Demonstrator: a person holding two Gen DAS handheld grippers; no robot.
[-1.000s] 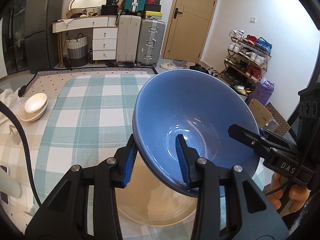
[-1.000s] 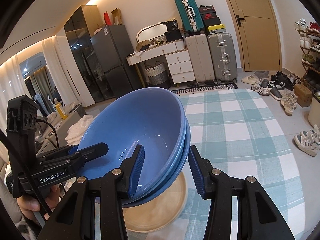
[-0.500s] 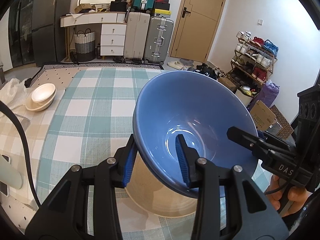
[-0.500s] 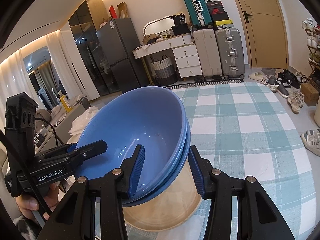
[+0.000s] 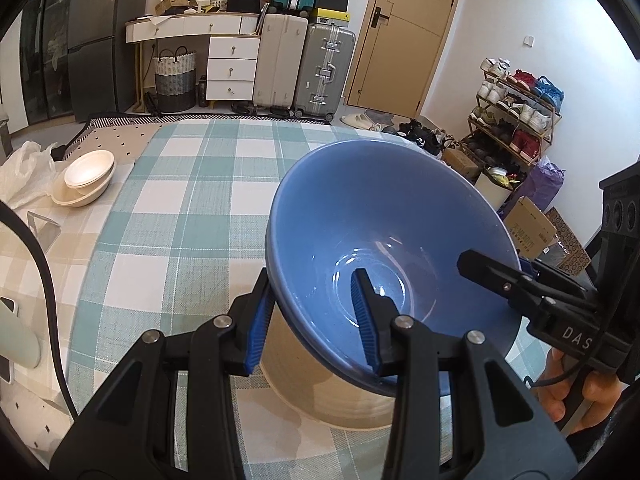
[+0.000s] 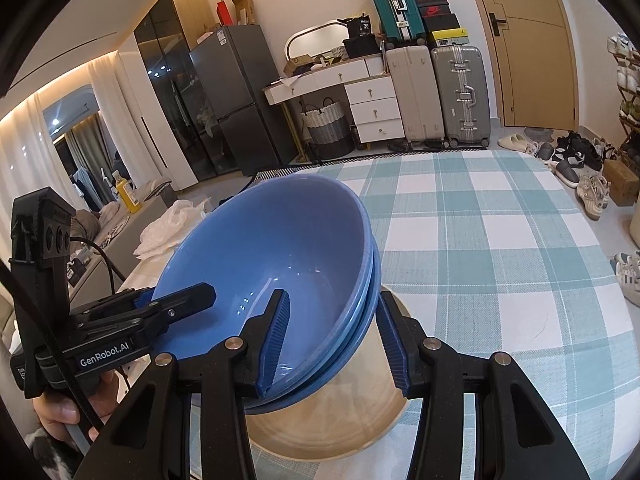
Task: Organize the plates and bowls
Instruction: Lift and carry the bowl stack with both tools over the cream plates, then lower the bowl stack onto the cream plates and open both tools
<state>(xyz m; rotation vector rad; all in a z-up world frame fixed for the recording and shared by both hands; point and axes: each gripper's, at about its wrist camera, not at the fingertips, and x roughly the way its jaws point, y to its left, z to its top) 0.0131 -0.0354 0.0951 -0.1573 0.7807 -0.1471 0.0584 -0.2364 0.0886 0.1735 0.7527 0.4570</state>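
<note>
Blue-padded fingers (image 5: 362, 316) of the left gripper (image 5: 310, 316) pinched the near rim of the stacked blue bowls (image 5: 384, 240), one pad inside the bowl and one against its outer wall, in the left wrist view. The right gripper (image 5: 504, 280) clamped the opposite rim, and the tilted stack hung above a beige plate (image 5: 320, 396) on the checked tablecloth (image 5: 180, 208). Two cream bowls (image 5: 86, 176) sat nested, well apart at the cloth's far left.

From the right wrist view, the right gripper (image 6: 332, 332) pinched the same stack (image 6: 280, 252), where two or three nested rims showed, between an inner and an outer finger; the left gripper (image 6: 176, 300) held the far rim.

With the bowls tilted and held only at their edges, an uneven descent could probably have let one slide out, or knocked a lower edge hard on the plate.
</note>
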